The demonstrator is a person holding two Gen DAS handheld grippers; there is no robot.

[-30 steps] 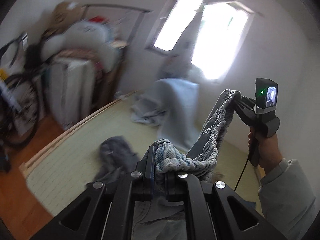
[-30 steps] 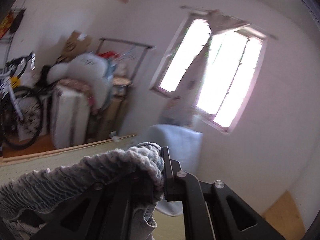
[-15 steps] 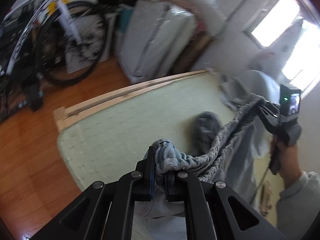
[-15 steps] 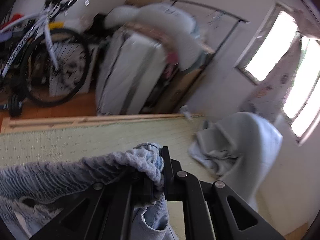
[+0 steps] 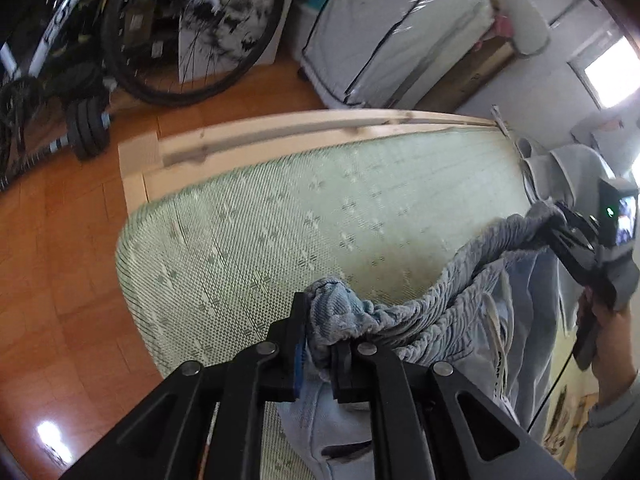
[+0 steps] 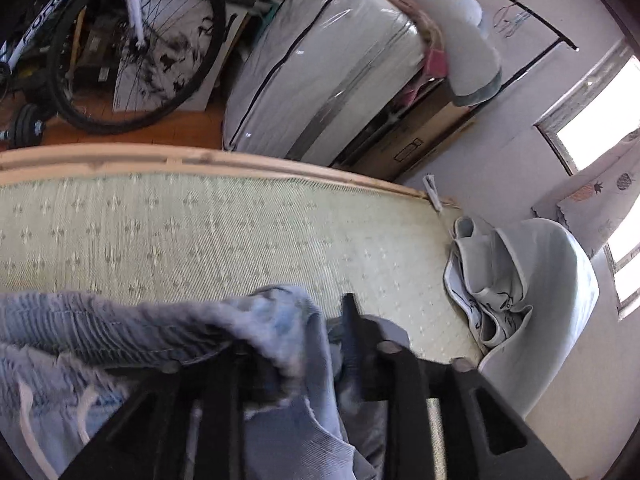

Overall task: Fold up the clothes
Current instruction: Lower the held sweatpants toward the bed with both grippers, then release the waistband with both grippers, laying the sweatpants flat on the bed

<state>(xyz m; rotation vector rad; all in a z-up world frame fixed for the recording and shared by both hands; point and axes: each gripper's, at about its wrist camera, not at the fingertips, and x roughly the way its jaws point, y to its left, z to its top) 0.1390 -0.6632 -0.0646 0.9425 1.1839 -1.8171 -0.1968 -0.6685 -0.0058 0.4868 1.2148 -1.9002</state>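
Note:
Light blue trousers (image 5: 460, 320) with a gathered elastic waistband and white drawstrings hang between both grippers above a green woven mat (image 5: 280, 220). My left gripper (image 5: 320, 332) is shut on one end of the waistband at the bottom centre of the left wrist view. Further right, the right gripper (image 5: 560, 228), held by a hand (image 5: 612, 332), grips the other end. In the blurred right wrist view the right gripper (image 6: 308, 344) is shut on the bunched waistband (image 6: 180, 328), and the cloth hides its left finger. The legs hang below, out of sight.
The mat (image 6: 200, 232) lies in a pale wooden frame (image 5: 280, 132) on an orange wood floor. A bicycle wheel (image 6: 136, 40), a dumbbell (image 5: 86, 124) and a plastic-wrapped mattress (image 6: 320, 92) stand beyond. Grey clothes (image 6: 488, 292) and a pale blue garment (image 6: 560, 280) lie at the mat's far right.
Both grippers have tipped down from the window and wall toward the mat, carrying the trousers. The waistband stays gripped at both ends and stretched between them.

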